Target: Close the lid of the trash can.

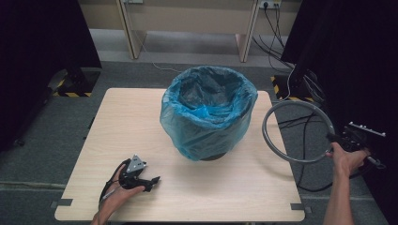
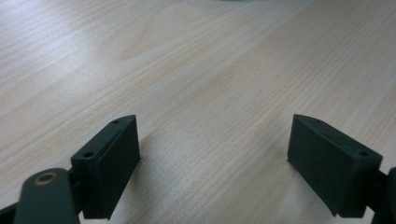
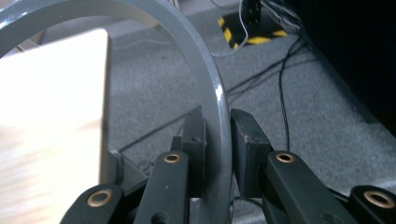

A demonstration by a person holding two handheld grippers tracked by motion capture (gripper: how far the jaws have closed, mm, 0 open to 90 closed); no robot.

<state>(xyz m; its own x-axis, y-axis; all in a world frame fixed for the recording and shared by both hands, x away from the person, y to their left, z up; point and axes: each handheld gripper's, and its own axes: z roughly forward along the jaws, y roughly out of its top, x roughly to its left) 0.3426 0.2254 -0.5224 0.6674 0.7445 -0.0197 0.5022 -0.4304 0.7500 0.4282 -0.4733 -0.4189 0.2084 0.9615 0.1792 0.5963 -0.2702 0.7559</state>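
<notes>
Because the grey ring [image 1: 297,131] is a thin, rigid hoop with a smooth, glossy face, it should be treated as light, stiff and somewhat slippery. The right hand-held gripper [image 3: 218,140] pinches it across the band at one point on the rim, with one pad on the inner face and one on the outer face. In the high view, the right hand-held gripper [image 1: 334,138] holds the ring in the air just off the right edge of the counter [image 1: 141,140], beside the bin [image 1: 209,112] lined with a blue plastic bag [image 1: 187,126].

Handling notes:
- A single-point grip on the rim leaves most of the hoop cantilevered; it is likely to pivot between the pads if swung quickly.
- The band is narrow, so the pads should sit square across it, not on an edge.
- The bag liner is soft and loose. The ring may snag or drag it when brought over the bin mouth.

The left hand-held gripper [image 1: 149,180] rests low on the near left part of the counter, its jaws spread wide with nothing but bare wood between them, so it is free to steady the bin or the far side of the ring.
</notes>
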